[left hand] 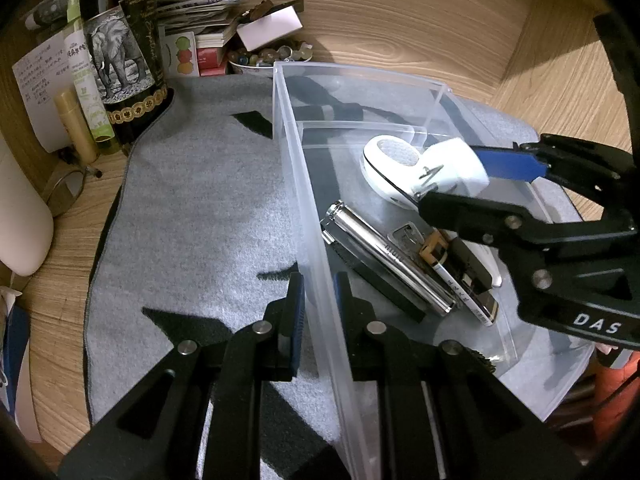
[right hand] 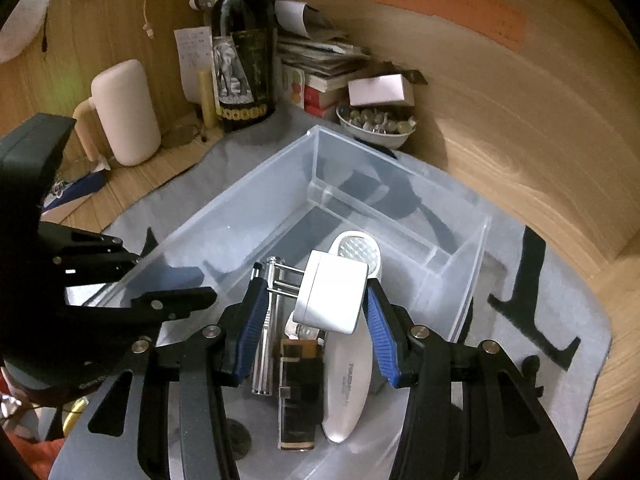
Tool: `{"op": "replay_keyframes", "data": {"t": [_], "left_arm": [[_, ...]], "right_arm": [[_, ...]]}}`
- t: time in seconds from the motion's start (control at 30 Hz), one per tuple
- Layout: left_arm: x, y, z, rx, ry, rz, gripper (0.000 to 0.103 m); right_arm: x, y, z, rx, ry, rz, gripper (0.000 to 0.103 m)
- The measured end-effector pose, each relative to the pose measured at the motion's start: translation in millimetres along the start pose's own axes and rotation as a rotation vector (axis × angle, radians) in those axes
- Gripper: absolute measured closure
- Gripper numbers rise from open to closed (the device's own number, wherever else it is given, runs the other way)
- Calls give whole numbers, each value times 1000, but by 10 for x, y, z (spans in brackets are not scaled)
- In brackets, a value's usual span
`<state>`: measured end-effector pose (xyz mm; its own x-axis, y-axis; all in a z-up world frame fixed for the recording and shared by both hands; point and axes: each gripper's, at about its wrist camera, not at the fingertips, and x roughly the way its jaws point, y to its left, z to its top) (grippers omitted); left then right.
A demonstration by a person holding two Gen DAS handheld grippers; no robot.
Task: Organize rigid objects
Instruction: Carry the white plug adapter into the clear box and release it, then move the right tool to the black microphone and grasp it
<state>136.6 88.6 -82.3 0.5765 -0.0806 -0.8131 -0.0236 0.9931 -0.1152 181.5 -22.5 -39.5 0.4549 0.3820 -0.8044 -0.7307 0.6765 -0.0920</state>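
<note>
A clear plastic box [left hand: 282, 96] [right hand: 240, 188] with a divider stands on a grey mat [left hand: 192, 208]. My left gripper [left hand: 319, 280] is shut on the box's near wall, one finger inside and one outside; it also shows at the left of the right wrist view [right hand: 172, 276]. My right gripper [right hand: 316, 288] [left hand: 450, 174] is shut on a white plug adapter [right hand: 334, 300] [left hand: 456, 164], prongs pointing left, held just above the box's contents. Below it lie a white oval lamp [right hand: 348, 380], a silver metal tube [right hand: 265, 352], a black and gold lighter [right hand: 298, 400] and a key [left hand: 406, 236].
A dark bottle with an elephant label [right hand: 244, 68] stands at the mat's far corner beside a cream mug [right hand: 126, 112]. A bowl of small beads [right hand: 376, 126], a white carton and stacked papers [right hand: 320, 52] sit behind the box. Wooden walls close in at the back and right.
</note>
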Motion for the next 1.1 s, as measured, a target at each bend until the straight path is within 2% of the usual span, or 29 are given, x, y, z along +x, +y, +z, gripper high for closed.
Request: {"op": "replay_keyframes", "data": {"t": [0.3, 0.37, 0.43, 0.53, 0.67, 0.8, 1.1], "left_arm": [[-3, -4, -3, 1, 0, -1, 89], [-7, -8, -3, 1, -1, -2, 89], [-7, -5, -4, 1, -1, -2, 89], [-7, -5, -5, 1, 0, -2, 89], [-10, -5, -6, -1, -1, -2, 89], [-11, -14, -5, -2, -1, -1, 89], [-5, -5, -2, 3, 4, 3, 89]], "right_arm": [[-51, -17, 2, 16, -14, -16, 56], [-124, -44, 7, 29, -37, -17, 52], [-211, -84, 12, 44, -67, -21, 42], [-380, -157, 4, 63, -113, -35, 37], [-591, -274, -13, 83, -160, -80, 36], [-758, -416, -77, 102, -202, -167, 27], [-920, -798, -430, 200, -197, -253, 26]]}}
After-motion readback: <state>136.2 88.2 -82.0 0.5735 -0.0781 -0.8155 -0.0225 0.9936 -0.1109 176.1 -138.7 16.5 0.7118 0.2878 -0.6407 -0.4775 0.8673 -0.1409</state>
